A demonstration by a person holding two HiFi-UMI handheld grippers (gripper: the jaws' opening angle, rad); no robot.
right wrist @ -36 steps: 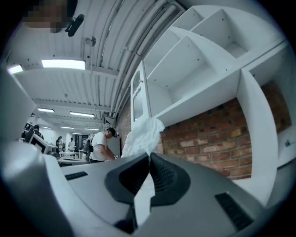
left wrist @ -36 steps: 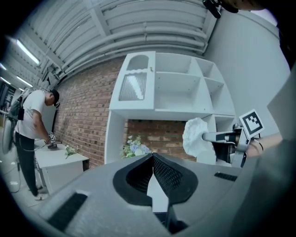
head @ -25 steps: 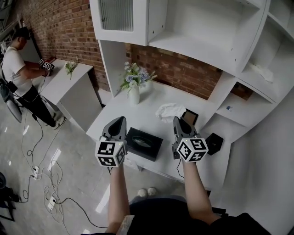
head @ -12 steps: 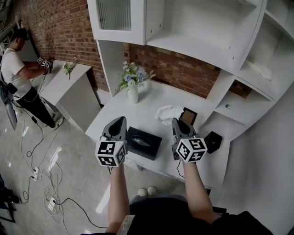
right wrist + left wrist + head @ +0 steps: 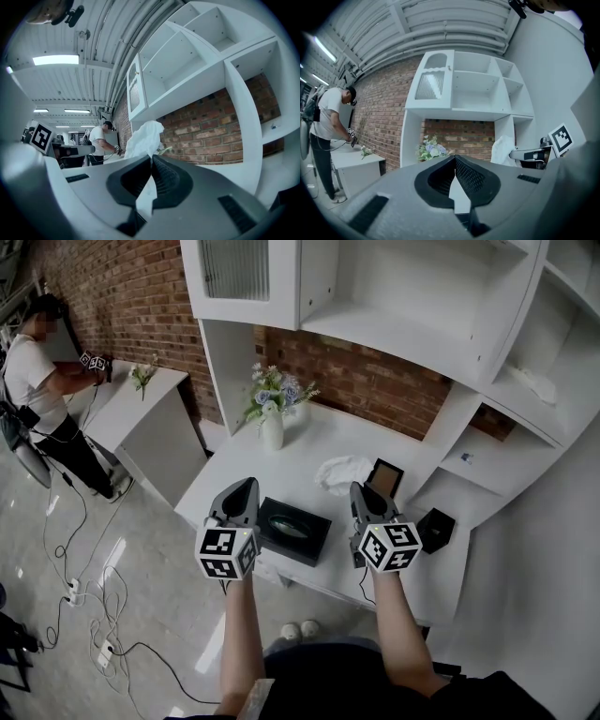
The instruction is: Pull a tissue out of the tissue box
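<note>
A white shelf unit (image 5: pixel 403 306) rises ahead of both tongs, backed by a brick wall (image 5: pixel 375 385). The white bench (image 5: pixel 309 451) stretches beneath and ahead of the tongs. Far off to the left of the left tongs a person (image 5: pixel 33 381) stands at a second bench (image 5: pixel 131 409). The black tissue box (image 5: pixel 294 531) lies flat on the bench between the two tongs, just beside the left pair and a little apart from the right pair, its oval slot facing up. A white vase of flowers (image 5: pixel 273 423) stands on the bench well ahead of the left tongs. The left tongs (image 5: pixel 246 487) point level over the near edge of the bench; in the left gripper view their jaws (image 5: pixel 454 159) are pressed together at the tips with nothing between them. The right tongs (image 5: pixel 360 489) also point level, and the right gripper view shows them (image 5: pixel 151 159) pinching the white tissue (image 5: pixel 143 138), which bunches up beyond the tips and hangs down between the jaws. The tissue (image 5: pixel 342 470) is clear of the box, off to the right of its slot. A small dark-framed square (image 5: pixel 386 476) sits just right of the right tongs' tips.
</note>
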